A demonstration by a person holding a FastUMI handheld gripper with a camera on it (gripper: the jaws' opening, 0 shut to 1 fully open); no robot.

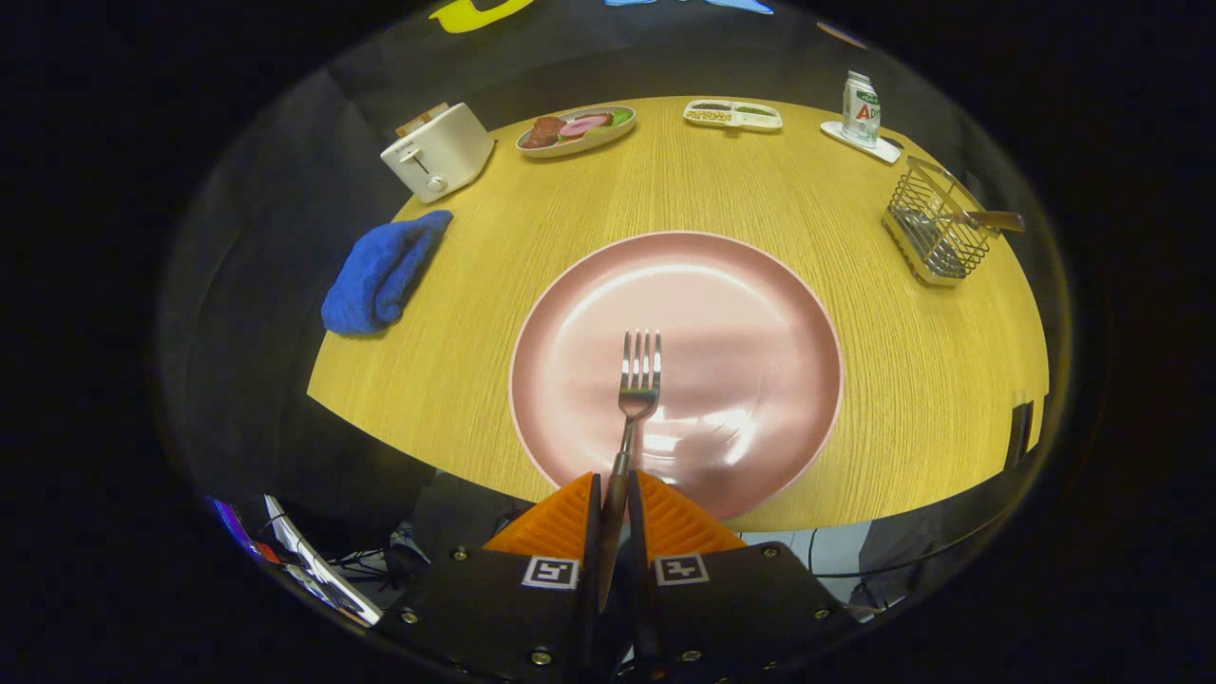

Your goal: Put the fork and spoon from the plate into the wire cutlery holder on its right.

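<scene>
Gripper view, landmark is the pink plate (760, 313) at the middle of the wooden table (902, 380). Left of the plate, well apart: blue cloth (380, 275) bunched near the table edge. Beyond that, far-left of the plate: white toaster (439, 152). Behind the plate, slightly left: oval dish (576, 130) with food in it; behind the plate, slightly right: small divided tray (732, 115). On the plate itself: fork (635, 399), tines pointing away, handle running back over the plate's near rim and in between the fingers. Gripper (614, 503) sits at the plate's near edge, fingers nearly closed with both pressing the fork handle, so it grips the fork. Right of the plate, far back: can (861, 109) standing on a small white coaster (863, 142). Right of the plate, well apart: wire cutlery holder (936, 233), with a brown handle (993, 221) sticking out of it toward the right; can't tell for sure if that is the spoon.
</scene>
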